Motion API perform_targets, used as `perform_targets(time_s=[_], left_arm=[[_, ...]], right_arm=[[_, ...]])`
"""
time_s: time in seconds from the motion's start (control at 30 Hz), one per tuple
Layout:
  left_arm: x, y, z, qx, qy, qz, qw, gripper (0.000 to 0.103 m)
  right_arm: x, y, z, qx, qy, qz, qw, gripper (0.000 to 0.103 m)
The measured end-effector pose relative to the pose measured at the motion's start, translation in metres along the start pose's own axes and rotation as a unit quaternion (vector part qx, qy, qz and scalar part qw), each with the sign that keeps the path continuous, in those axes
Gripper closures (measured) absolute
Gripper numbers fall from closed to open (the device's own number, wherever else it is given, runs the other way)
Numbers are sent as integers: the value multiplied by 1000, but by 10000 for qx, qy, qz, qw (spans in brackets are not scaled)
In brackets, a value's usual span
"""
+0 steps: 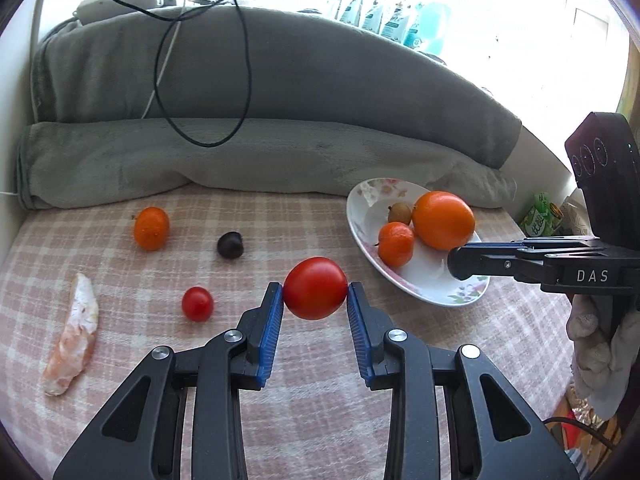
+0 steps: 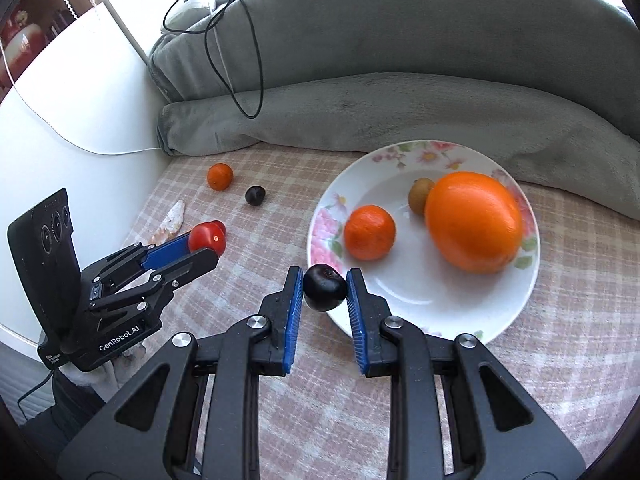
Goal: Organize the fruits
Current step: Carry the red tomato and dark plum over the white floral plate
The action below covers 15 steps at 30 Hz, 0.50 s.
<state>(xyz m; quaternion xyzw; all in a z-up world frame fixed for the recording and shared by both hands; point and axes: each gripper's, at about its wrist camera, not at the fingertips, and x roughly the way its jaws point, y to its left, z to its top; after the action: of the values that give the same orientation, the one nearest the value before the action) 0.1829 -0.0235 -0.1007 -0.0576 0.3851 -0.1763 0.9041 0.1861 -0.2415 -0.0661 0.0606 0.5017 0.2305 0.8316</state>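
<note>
Left gripper (image 1: 315, 290): I am holding a large red tomato (image 1: 315, 288) between its blue pads, jaws pressing on both sides, the fruit lifted clear of the checked cloth (image 1: 280, 224).
Right gripper (image 2: 325, 288): I am gripping a dark plum (image 2: 325, 287) here, jaws closed on it, and I am holding it at the near-left rim of the plate (image 2: 416, 292).
Plate contents: a big orange (image 2: 474, 222), a small mandarin (image 2: 369, 233) and a brownish kiwi (image 2: 419, 196) are sitting on the floral plate, the kiwi touching the orange.
Fruit left on the cloth: I am seeing a second mandarin (image 1: 151, 228), another dark plum (image 1: 230, 245) and a small cherry tomato (image 1: 197, 304), each apart from the others, to the left of the plate.
Other item on cloth: a pale orange-and-white peeled piece (image 1: 72, 346) is lying near the left edge; I cannot tell what it is.
Backdrop: a grey blanket (image 1: 280, 80) is lying rolled along the far side of the cloth, with a black cable (image 1: 246, 80) looping over it.
Grippers together: my left gripper is showing at the left of the right wrist view, well apart from the plate.
</note>
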Motion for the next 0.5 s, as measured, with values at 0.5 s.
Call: perform_targets(time_s=[0.5], left_arm=[[31, -49, 9, 275, 204, -360, 9988, 72]], right_arm=[[-12, -48, -18, 312, -30, -281, 9991, 80]])
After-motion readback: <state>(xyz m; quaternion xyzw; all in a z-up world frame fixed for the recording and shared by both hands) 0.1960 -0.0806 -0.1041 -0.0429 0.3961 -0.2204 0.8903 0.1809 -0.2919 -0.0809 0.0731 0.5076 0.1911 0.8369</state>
